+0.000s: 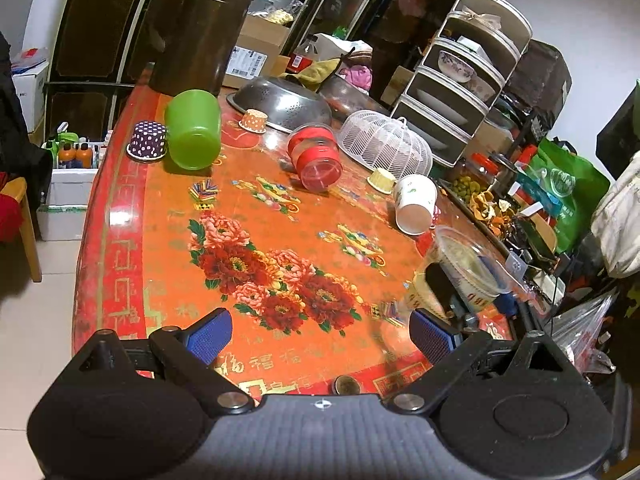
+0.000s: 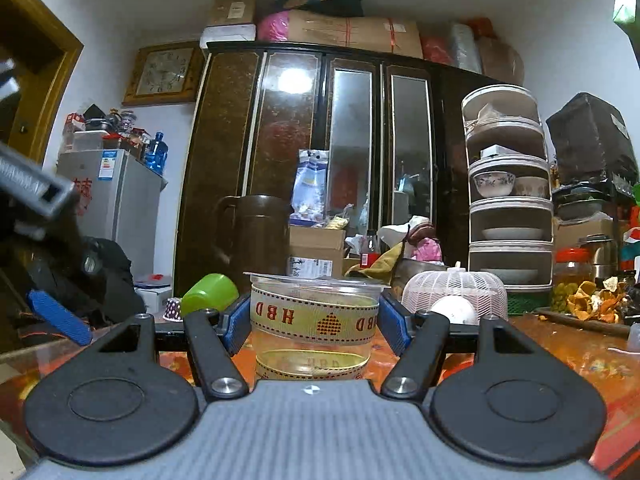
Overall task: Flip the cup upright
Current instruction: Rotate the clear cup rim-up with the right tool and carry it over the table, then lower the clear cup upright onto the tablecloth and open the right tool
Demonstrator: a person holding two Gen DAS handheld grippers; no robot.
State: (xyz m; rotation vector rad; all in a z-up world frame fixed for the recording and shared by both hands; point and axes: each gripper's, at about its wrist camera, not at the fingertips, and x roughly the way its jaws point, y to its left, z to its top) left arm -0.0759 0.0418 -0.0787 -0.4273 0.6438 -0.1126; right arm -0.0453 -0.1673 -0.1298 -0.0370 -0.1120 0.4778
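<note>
Cups of several kinds sit on the red flowered worktop (image 1: 132,248): one clear plastic cup (image 2: 314,324) with a cream ribbon band printed "HBD", one green plastic cup (image 1: 194,134) lying on its side near the far left edge, one white paper cup (image 1: 414,204) tipped over toward the right edge, one clear jar with red bands (image 1: 316,156) on its side near the middle, and three small paper baking cups, a purple dotted one (image 1: 147,140), an orange dotted one (image 1: 253,121) and a yellow one (image 1: 382,180). The clear cup stands upright with its mouth up near the right edge, between the blue ridged pads of the right tool (image 2: 314,322); the pads sit right at its sides, but whether they press it I cannot tell. The left tool (image 1: 320,338) hangs spread wide over the near edge with nothing between its pads, the clear cup just beyond its right pad. Farther back lie one upturned metal colander (image 1: 280,104), one white mesh food cover (image 1: 386,144) and one dark brown jug (image 1: 198,32) at the far edge. A white tiered rack of bowls (image 1: 460,76) stands by the right edge, and a dark mirrored wardrobe (image 2: 320,152) fills the wall behind.
</note>
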